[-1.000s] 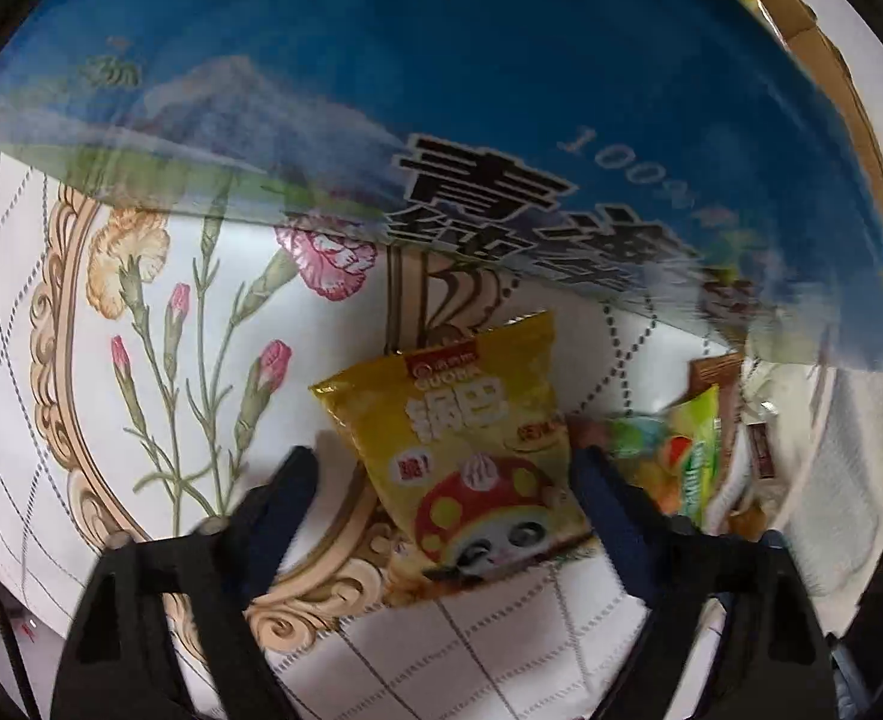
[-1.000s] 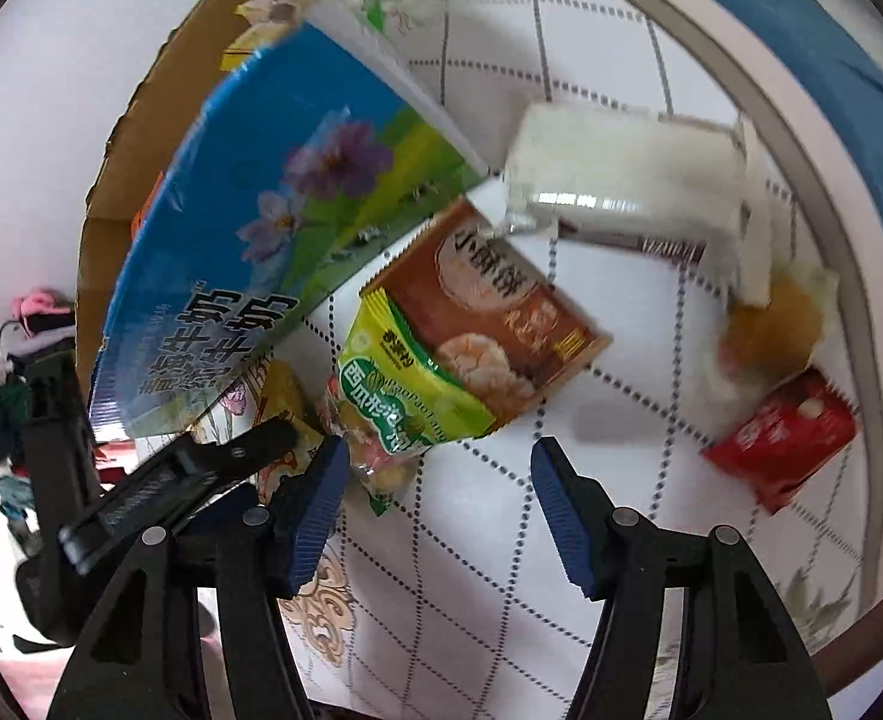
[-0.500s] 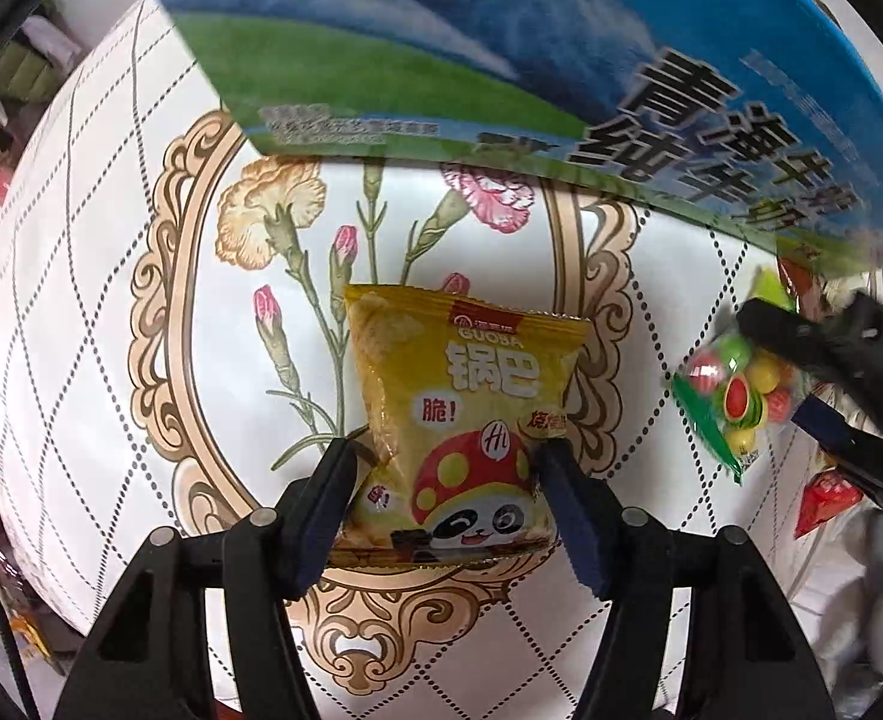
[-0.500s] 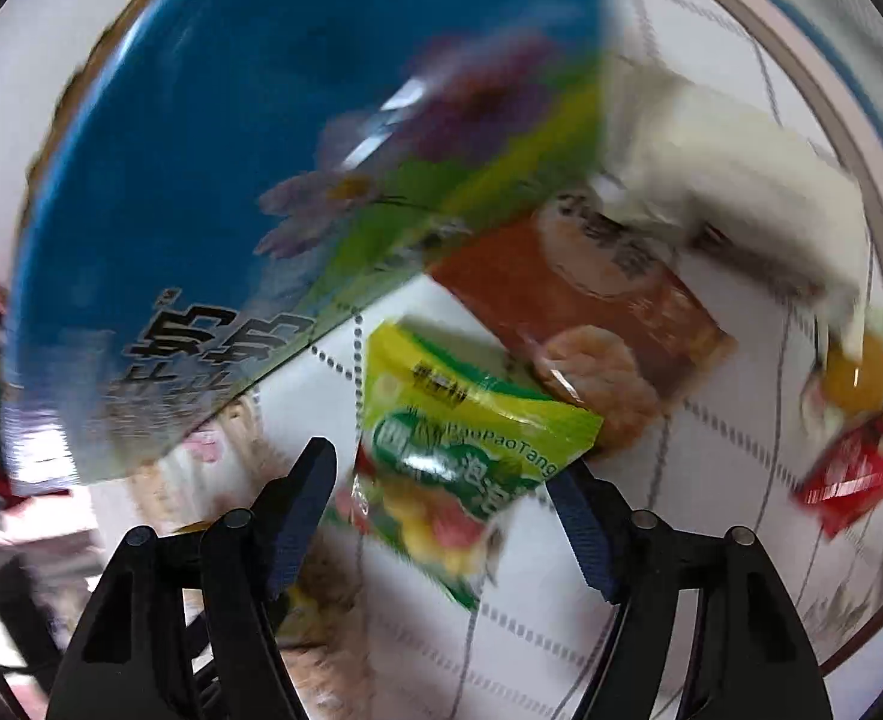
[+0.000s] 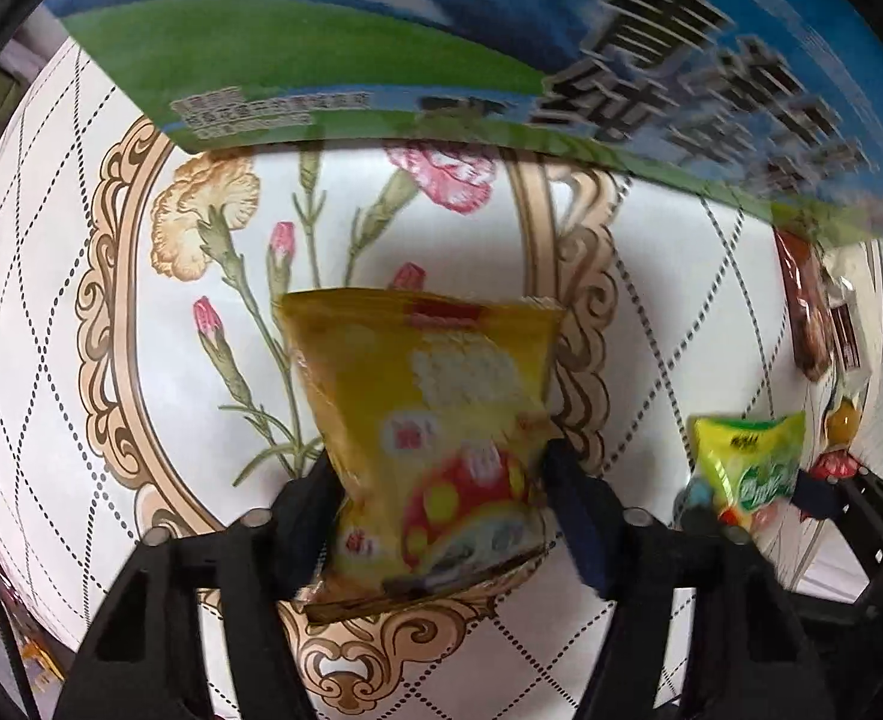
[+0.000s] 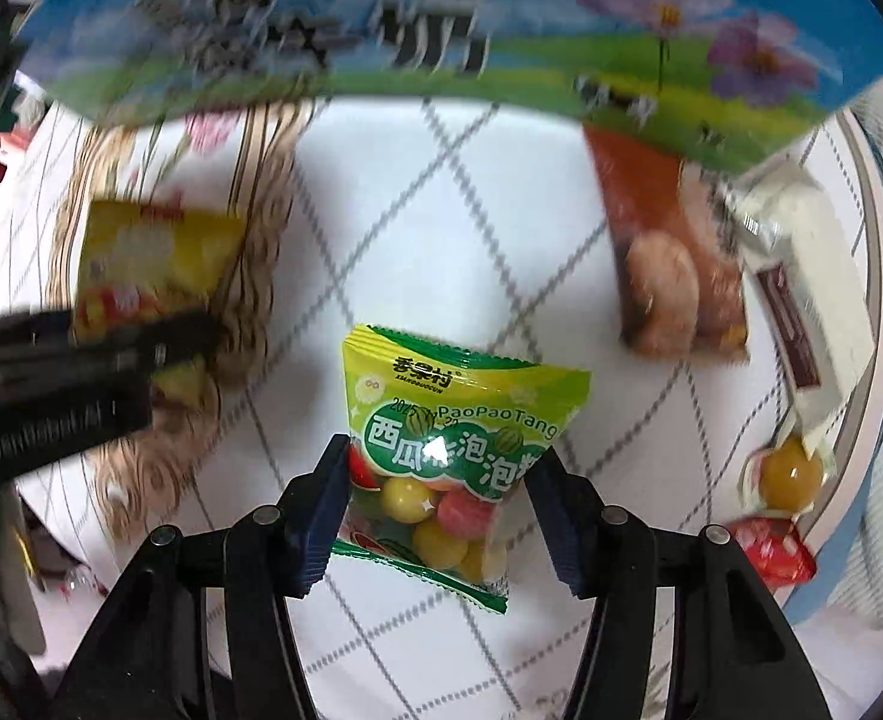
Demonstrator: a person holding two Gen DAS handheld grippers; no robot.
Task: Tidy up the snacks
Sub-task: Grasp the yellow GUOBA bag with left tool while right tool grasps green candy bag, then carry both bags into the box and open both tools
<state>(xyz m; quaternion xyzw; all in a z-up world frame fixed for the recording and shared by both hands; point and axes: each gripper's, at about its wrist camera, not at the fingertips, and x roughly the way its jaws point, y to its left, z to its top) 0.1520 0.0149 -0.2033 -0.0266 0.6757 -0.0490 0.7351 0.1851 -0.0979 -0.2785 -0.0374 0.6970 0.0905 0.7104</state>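
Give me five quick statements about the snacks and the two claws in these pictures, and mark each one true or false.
1. The left claw has a yellow snack bag between its fingers. True; its jaws are closing.
2. The right claw is around a red packet. False: a green bubble gum bag sits between its closing jaws, while the red packet lies apart on the tablecloth.
3. The green bag has a clear window showing coloured balls. True.
4. The tablecloth is plain blue. False: it is white with a dotted diamond grid and printed flowers.
5. The orange-brown packet lies left of the green bag in the right wrist view. False: it lies to the upper right.
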